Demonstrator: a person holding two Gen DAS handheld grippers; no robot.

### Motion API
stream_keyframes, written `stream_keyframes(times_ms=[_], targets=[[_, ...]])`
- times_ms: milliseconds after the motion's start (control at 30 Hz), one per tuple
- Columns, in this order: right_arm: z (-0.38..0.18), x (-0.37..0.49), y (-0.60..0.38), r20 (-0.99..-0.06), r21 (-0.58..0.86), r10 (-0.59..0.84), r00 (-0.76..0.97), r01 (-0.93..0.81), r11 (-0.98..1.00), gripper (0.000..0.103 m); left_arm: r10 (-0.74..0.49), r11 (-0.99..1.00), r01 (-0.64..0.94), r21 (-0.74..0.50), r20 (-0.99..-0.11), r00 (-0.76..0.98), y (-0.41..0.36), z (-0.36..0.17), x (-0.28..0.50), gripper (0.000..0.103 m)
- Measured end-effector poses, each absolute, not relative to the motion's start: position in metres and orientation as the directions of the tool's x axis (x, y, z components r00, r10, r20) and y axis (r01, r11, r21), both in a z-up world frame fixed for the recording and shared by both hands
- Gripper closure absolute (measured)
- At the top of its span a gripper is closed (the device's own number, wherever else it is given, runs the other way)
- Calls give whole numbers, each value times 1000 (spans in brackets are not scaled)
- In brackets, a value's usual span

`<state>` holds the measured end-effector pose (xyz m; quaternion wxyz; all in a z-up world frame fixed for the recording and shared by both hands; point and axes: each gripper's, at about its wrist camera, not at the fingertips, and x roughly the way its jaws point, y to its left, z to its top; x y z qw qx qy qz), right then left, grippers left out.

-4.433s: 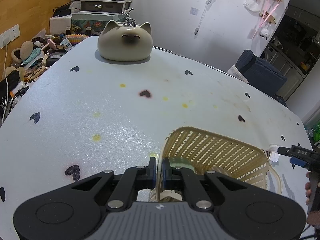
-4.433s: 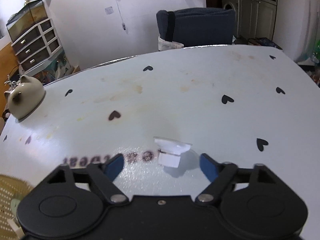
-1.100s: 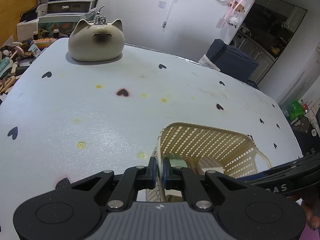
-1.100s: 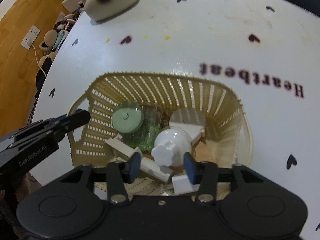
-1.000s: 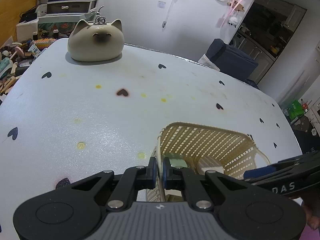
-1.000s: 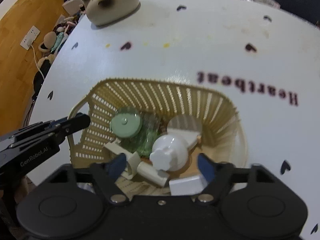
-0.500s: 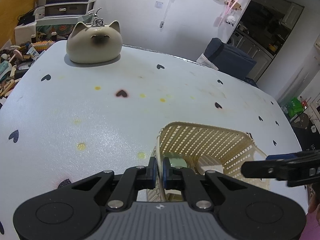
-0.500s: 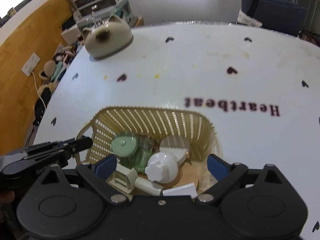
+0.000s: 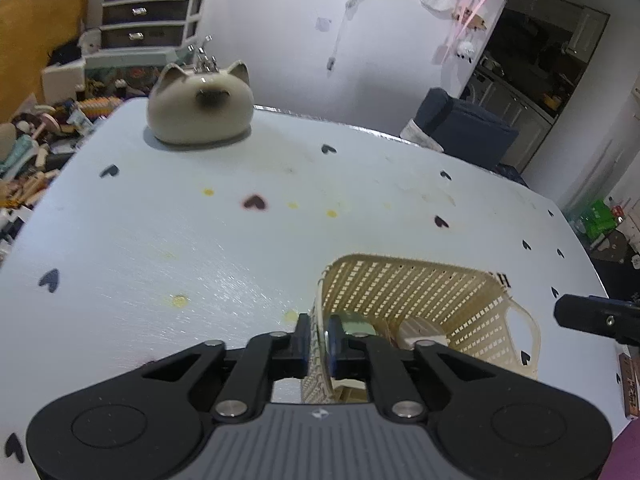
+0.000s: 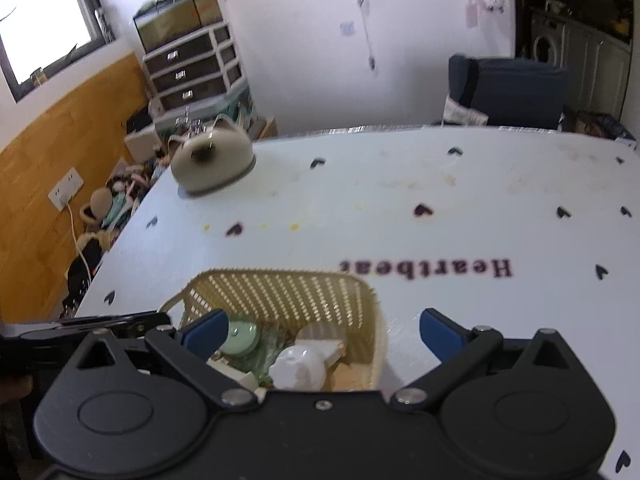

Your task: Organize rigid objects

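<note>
This is a lived-in home, a room that opens onto a kitchen or laundry nook. A white table (image 9: 280,240) printed with black hearts fills the frame's middle, a cat-shaped ceramic pot (image 9: 200,110) at its far edge. At upper left stand a drawer unit (image 9: 152,12) and wood-panelled wall (image 10: 60,152), with toys and clutter (image 9: 28,152) piled on the floor below. At upper right are a dark blue armchair (image 10: 516,92) and a washing machine (image 10: 546,46) among cabinets.
</note>
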<state>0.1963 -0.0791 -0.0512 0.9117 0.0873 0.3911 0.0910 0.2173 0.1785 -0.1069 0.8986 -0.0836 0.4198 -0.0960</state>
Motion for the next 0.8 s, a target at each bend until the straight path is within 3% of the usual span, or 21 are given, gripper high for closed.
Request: stream_keyframes(times_ms=[133, 333, 800], targets=[[-46, 184, -93, -646, 228, 219, 731, -89, 970, 0, -201, 977, 88, -194, -704, 681, 177, -85, 197, 58], [-38, 164, -104, -589, 225, 225, 776, -110, 968, 0, -154, 985, 66, -158, -649, 745, 167, -56, 161, 30], [-28, 97, -121, -545, 173, 184, 818, -105, 979, 0, -95, 993, 36, -110, -590, 802, 145, -29, 84, 8]])
